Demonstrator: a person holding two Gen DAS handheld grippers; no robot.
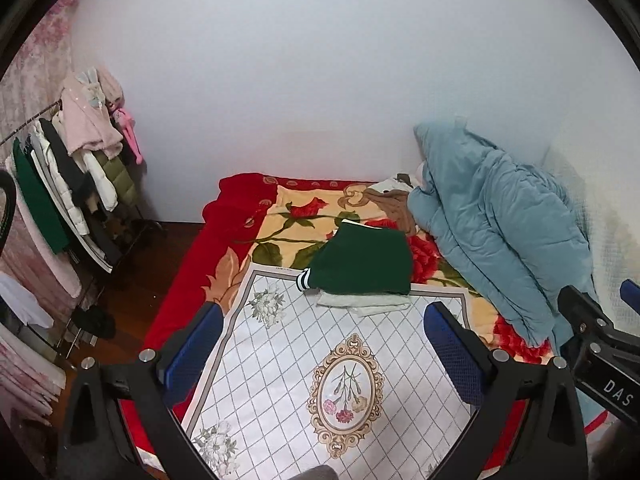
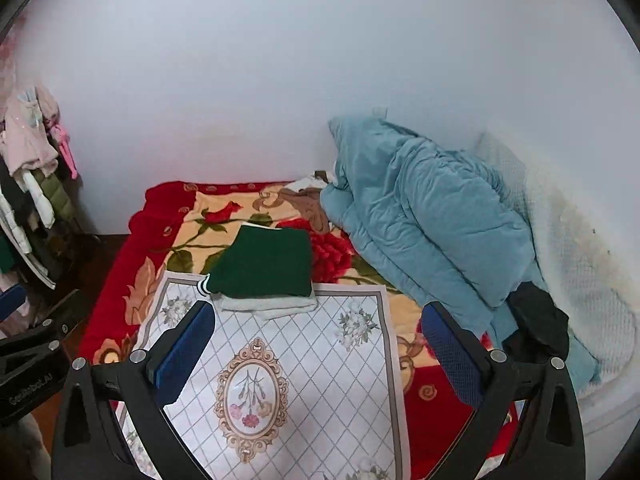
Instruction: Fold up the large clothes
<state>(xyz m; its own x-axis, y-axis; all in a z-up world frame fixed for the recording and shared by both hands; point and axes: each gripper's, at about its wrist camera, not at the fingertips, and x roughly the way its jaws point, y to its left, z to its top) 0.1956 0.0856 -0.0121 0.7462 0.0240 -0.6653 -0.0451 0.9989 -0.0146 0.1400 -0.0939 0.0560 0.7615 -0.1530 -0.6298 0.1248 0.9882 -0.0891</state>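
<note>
Two folded clothes sit stacked at the far edge of the white mat (image 2: 320,360): a green sweater (image 2: 266,266) on a pale top (image 2: 272,304). A black garment (image 2: 538,324), maybe next, lies unfolded by the blue quilt (image 2: 424,216). The left gripper (image 1: 320,356) and the right gripper (image 2: 316,350) are both wide open and hold nothing.

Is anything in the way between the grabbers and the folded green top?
Nothing visible blocks it. Both the left gripper and right gripper are open, with only bare patterned mat before the green top.
</note>
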